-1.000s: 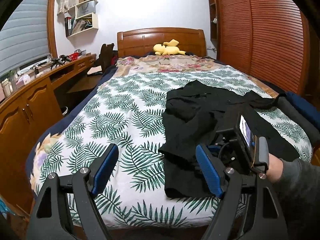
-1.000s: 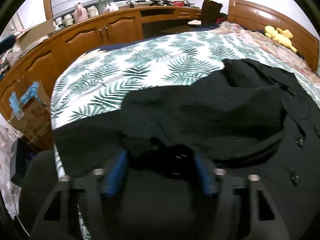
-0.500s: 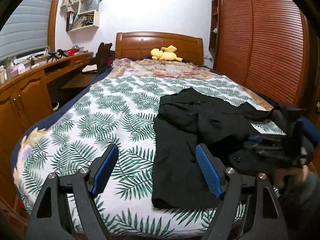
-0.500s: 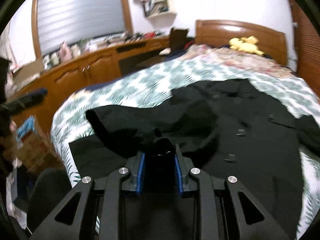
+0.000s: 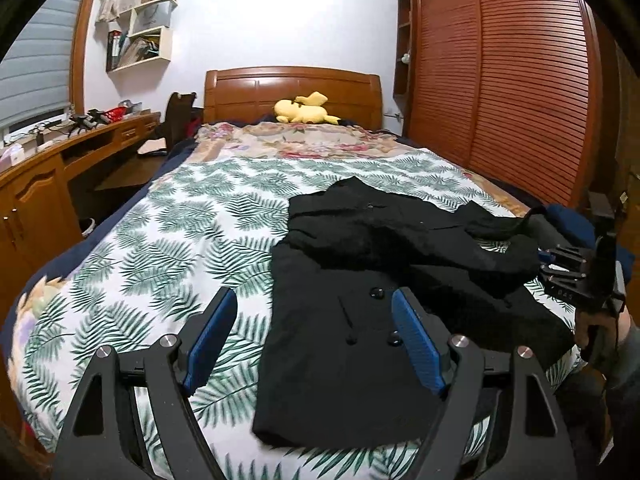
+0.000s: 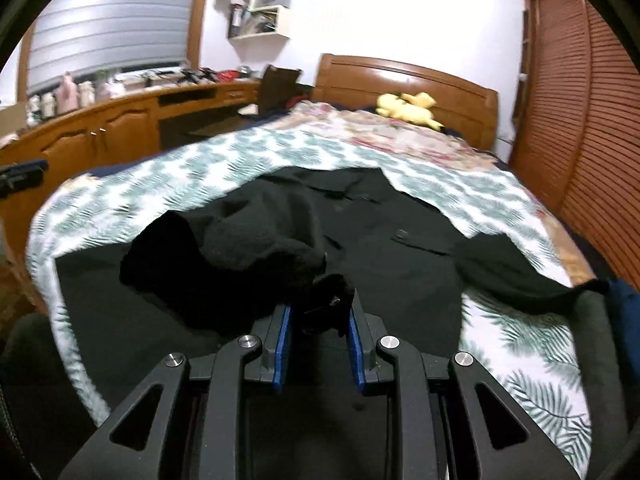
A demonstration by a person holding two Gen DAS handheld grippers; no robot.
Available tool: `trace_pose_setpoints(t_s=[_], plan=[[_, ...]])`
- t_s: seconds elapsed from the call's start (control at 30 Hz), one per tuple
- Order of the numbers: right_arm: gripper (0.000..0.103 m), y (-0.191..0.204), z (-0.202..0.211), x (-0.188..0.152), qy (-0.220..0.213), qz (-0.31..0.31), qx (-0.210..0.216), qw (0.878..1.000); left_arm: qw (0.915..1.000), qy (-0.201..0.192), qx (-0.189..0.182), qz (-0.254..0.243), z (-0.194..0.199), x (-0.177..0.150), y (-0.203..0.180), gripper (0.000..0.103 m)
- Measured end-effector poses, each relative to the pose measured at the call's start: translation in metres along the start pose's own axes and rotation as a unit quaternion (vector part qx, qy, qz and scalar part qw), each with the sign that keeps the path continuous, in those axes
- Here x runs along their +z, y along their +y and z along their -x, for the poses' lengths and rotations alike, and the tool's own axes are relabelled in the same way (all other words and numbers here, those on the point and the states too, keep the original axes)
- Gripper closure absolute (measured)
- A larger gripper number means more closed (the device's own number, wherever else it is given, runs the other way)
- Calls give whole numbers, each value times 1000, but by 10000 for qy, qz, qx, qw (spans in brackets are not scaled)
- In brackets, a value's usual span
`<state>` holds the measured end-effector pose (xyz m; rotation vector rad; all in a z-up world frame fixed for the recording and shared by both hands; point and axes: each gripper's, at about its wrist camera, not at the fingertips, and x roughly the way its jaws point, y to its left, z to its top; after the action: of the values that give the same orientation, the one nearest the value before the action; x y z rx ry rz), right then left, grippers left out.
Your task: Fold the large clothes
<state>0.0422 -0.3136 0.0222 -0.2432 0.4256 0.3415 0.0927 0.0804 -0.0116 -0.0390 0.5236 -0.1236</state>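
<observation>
A black coat point(image 5: 360, 280) lies spread on the leaf-print bed point(image 5: 168, 264), its buttons facing up. My right gripper point(image 6: 318, 312) is shut on the cuff of one black sleeve point(image 6: 240, 256) and holds it a little above the coat's body point(image 6: 400, 248). The left wrist view shows this gripper point(image 5: 580, 276) at the bed's right edge, held by a hand. The other sleeve point(image 6: 512, 268) lies out to the right on the bedspread. My left gripper point(image 5: 313, 296) hangs open over the coat's lower left part, with nothing between its fingers.
A yellow plush toy point(image 5: 304, 110) rests by the wooden headboard point(image 5: 292, 88). A long wooden desk with cabinets point(image 5: 36, 192) runs along the left of the bed. Slatted wardrobe doors point(image 5: 508, 92) stand on the right. A dark blue item point(image 6: 624, 304) sits at the bed's right edge.
My right gripper closed on the sleeve cuff, rose and carried it across the coat toward the bed's right side. The left gripper drifted sideways and stayed open.
</observation>
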Motion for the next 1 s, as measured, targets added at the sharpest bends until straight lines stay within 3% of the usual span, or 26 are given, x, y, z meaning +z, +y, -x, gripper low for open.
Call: trace_pose_setpoints(t_s=[0.23, 0.37, 0.73, 1.0], plan=[[71, -13, -16, -22, 256, -558, -345, 9975, 9998, 27, -139, -159, -41, 17, -21, 23], [58, -18, -8, -21, 243, -731, -497, 9958, 9994, -29, -239, -251, -68, 25, -32, 23], [56, -27, 3, -12, 310, -910, -722, 9927, 9983, 90, -502, -268, -151, 21, -48, 23], [49, -25, 1, -8, 168, -1095, -784, 9907, 9983, 252, -428, -316, -173, 3, -58, 23]])
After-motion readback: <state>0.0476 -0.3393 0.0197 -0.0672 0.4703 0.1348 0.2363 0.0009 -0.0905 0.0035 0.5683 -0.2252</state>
